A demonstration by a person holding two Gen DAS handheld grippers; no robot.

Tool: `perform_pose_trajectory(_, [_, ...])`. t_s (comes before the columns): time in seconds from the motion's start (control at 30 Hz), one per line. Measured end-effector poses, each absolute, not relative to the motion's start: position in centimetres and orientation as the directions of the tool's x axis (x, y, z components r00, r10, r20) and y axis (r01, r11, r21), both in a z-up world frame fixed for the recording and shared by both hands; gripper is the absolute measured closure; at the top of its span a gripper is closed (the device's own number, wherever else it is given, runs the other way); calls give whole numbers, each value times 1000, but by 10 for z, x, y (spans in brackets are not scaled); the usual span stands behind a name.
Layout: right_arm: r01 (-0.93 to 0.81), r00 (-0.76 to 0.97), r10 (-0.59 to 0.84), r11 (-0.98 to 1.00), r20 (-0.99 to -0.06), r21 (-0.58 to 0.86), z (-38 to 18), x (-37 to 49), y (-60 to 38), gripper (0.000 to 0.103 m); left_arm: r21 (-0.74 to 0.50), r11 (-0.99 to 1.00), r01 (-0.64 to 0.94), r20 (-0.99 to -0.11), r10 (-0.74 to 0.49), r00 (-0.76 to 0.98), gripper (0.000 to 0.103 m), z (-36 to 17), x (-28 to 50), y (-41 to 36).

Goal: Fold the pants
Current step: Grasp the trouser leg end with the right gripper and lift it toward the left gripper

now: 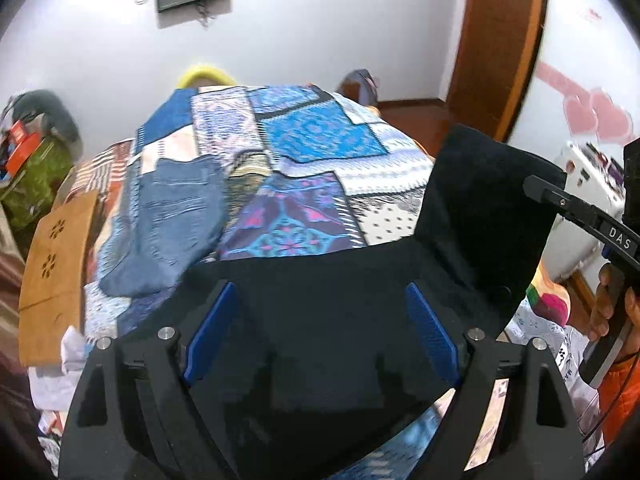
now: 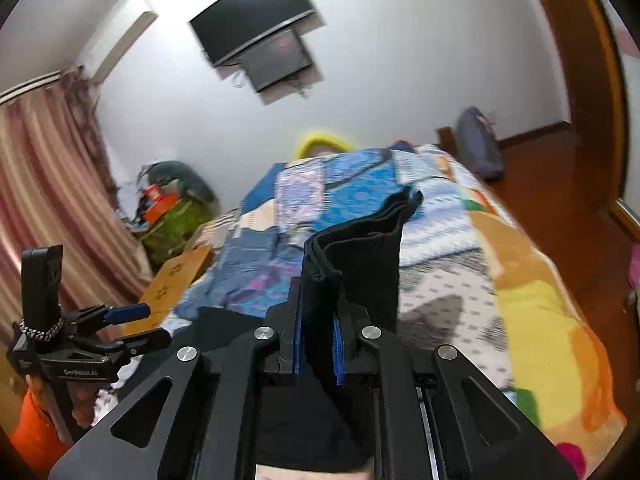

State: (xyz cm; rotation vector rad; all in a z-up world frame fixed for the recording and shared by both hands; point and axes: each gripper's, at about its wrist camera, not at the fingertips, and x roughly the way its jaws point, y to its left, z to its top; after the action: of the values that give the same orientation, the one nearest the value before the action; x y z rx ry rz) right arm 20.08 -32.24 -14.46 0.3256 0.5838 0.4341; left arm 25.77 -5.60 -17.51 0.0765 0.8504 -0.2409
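Black pants hang lifted above the patchwork bedspread. In the right wrist view my right gripper is shut on the pants' bunched waistband, which stands up between the blue pads. In the left wrist view my left gripper is open, its blue pads wide apart over the black fabric lying between them. The right gripper also shows at the right edge of the left wrist view, and the left gripper shows at the lower left of the right wrist view.
Folded blue jeans lie on the bed's left side beside a brown wooden board. A green bag with an orange box sits by the curtain. Two dark screens hang on the wall. A wooden door frame stands right.
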Motion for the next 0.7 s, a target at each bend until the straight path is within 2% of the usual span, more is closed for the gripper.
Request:
perform_pose_trajectory(0.17, [-394,693,551,829,-465,397,-142,208,-278,93,-46,981,189,-735,-161,659,16,-172,242,-20])
perform_pose_trajectory(0.33, [-471,590,634,773,-500,425,-163,207,-225,93,-64,988,143,-736,-143,662,16,-178,231,7])
perform_pose_trajectory(0.63, [-537,412,660,733,-628,418,-225,191,-156,92,-73,991,114,-777,-128,617,16,-205,229,28])
perform_pose_trajectory(0.7, [-542,376,645,736,-665,406,-235,192,-150,88,-65,991,114,-787,-121,605,16,-211,231,27])
